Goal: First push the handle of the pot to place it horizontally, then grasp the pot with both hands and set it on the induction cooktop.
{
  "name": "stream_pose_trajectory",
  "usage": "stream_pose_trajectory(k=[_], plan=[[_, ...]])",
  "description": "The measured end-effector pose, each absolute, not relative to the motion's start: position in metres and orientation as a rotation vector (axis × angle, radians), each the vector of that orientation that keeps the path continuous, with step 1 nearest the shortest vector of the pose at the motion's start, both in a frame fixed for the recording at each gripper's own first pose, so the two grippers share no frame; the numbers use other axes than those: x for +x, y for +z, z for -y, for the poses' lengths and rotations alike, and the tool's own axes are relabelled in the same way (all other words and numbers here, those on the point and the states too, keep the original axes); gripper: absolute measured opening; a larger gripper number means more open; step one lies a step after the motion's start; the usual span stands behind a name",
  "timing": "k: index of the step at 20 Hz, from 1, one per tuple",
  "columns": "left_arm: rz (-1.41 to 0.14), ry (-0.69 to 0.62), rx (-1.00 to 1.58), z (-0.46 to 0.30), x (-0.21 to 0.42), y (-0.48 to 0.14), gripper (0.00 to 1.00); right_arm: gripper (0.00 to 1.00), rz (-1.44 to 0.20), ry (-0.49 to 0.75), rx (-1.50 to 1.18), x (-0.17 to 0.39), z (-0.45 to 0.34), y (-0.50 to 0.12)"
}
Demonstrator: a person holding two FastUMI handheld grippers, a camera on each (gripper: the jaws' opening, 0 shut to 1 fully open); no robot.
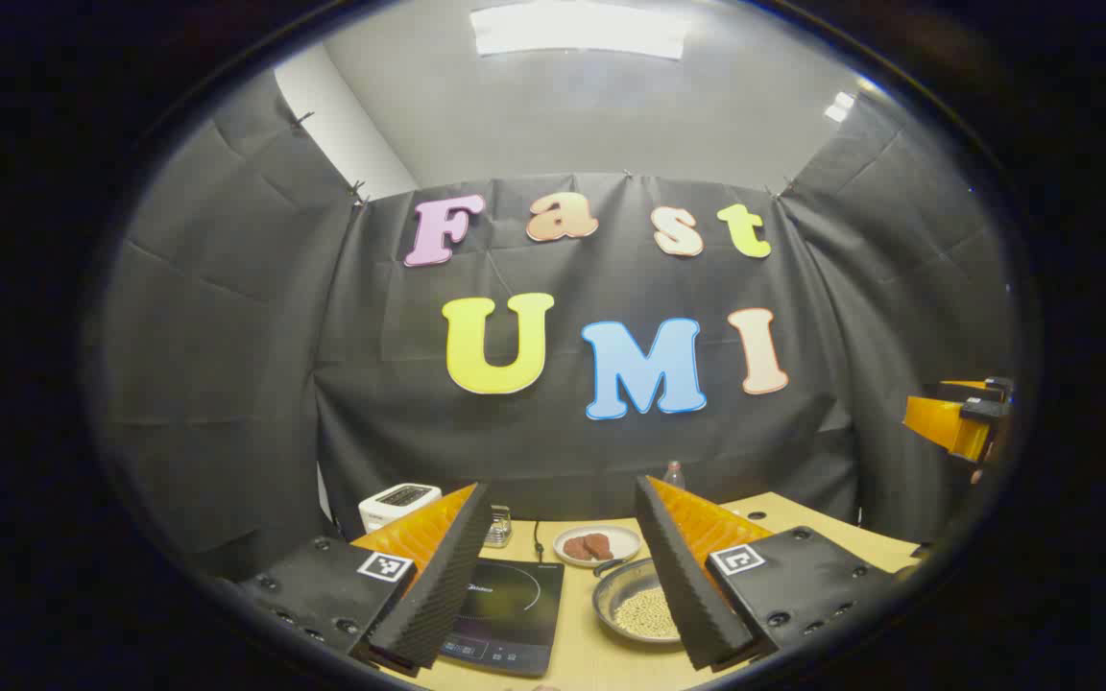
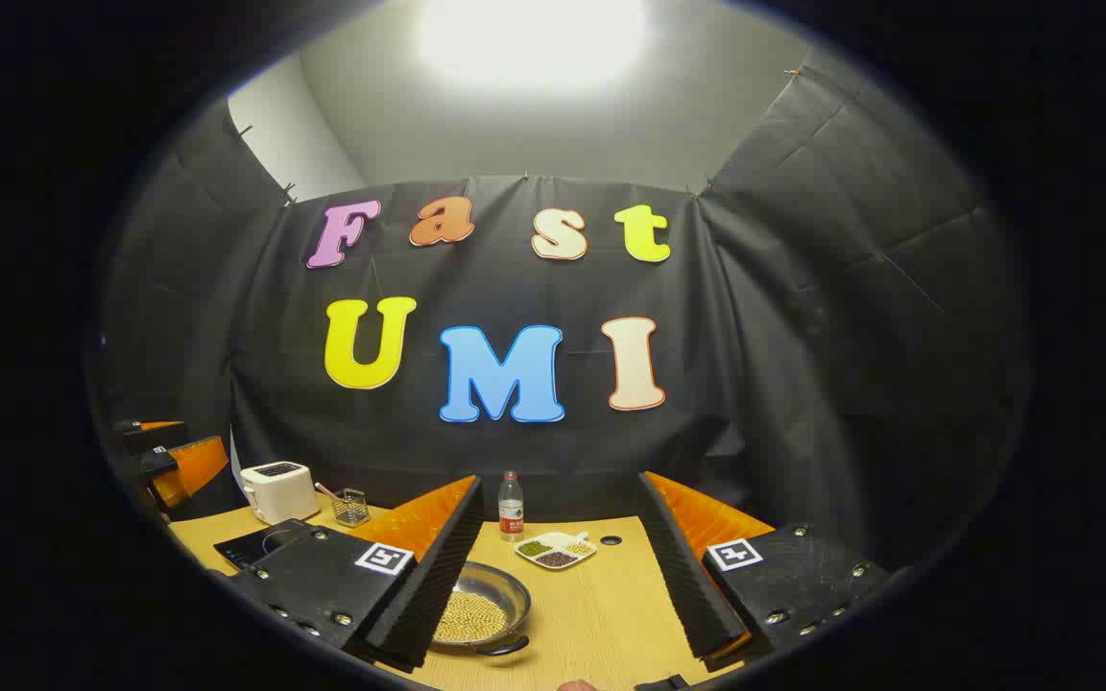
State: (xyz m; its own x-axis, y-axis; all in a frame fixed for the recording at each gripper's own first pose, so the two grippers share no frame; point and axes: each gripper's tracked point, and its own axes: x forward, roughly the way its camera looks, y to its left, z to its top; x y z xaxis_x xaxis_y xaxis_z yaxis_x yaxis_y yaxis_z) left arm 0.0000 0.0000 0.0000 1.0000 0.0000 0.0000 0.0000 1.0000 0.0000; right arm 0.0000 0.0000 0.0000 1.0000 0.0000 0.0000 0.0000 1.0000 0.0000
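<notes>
Both claws spread, empty, above desk (image 2: 601,614); pot (image 2: 476,607) handle (image 2: 500,648) nearest right claw (image 2: 558,566), down-left of it.

I see a wooden table (image 2: 601,614). On it: cooktop (image 1: 505,614), pot (image 2: 481,607) of beans just beside it, plate (image 1: 597,544) behind, toaster (image 2: 276,490) and small basket (image 2: 350,507) at the back left, bottle (image 2: 511,505), divided dish (image 2: 555,550).

A small brand mark on the cooktop (image 1: 505,614) may read "Midea", though it is too blurred to be sure. The bottle (image 2: 511,507) label is unreadable.
</notes>
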Motion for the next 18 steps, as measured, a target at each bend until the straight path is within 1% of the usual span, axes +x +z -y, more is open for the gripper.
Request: stream_pose_trajectory(k=[2, 3, 18], plan=[[0.003, 0.007, 0.002, -0.003, 0.001, 0.001, 1.00, 0.96, -0.008, 0.001, 0.001, 0.000, -0.001, -0.003], [0.003, 0.010, 0.003, -0.004, 0.000, -0.001, 0.96, 0.96, -0.012, -0.001, 0.001, 0.000, 0.000, -0.005], [0.016, 0.025, 0.006, -0.016, -0.001, -0.002, 0.97, 0.96, -0.039, 0.001, -0.013, 0.009, -0.009, -0.010]])
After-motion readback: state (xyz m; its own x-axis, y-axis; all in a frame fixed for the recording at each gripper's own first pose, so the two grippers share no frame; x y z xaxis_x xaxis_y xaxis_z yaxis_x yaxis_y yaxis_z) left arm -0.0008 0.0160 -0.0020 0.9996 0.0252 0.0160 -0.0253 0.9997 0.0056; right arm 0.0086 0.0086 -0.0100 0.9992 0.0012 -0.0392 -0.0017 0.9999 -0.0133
